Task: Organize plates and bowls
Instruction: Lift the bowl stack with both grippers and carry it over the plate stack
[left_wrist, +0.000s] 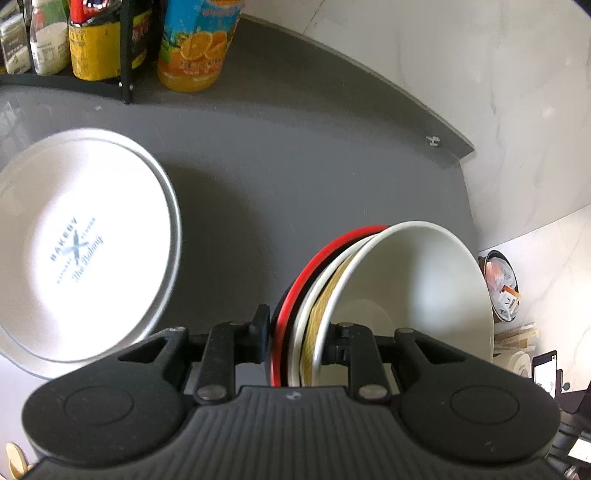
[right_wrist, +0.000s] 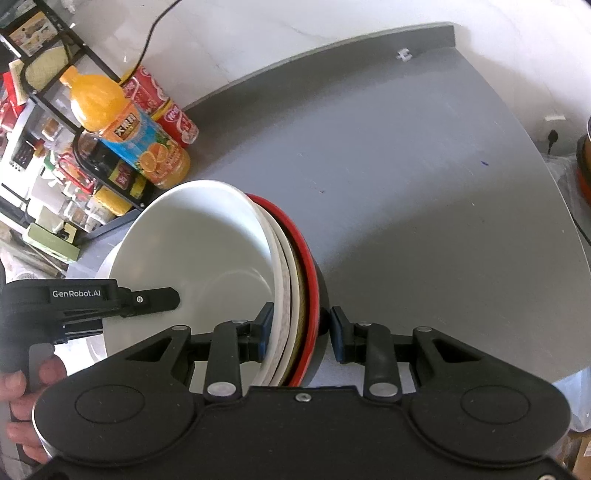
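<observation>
A nested stack of bowls (left_wrist: 406, 288) stands on edge between the fingers of the left gripper (left_wrist: 299, 332), above the surface (left_wrist: 295, 166); a plate (left_wrist: 81, 243) lies on that surface to the left of this gripper, and a juice bottle (left_wrist: 195, 44) stands far ahead of it, just right of a rack (left_wrist: 125, 55) holding more bottles. In the right wrist view, the same stack (right_wrist: 207, 258) sits between the fingers of the right gripper (right_wrist: 301, 330), touching its left finger and apart from its right one; the left gripper (right_wrist: 110, 299) reaches in from the left, one finger inside the innermost bowl; the juice bottle (right_wrist: 129, 129) and rack (right_wrist: 48, 92) stand ahead and to the left.
</observation>
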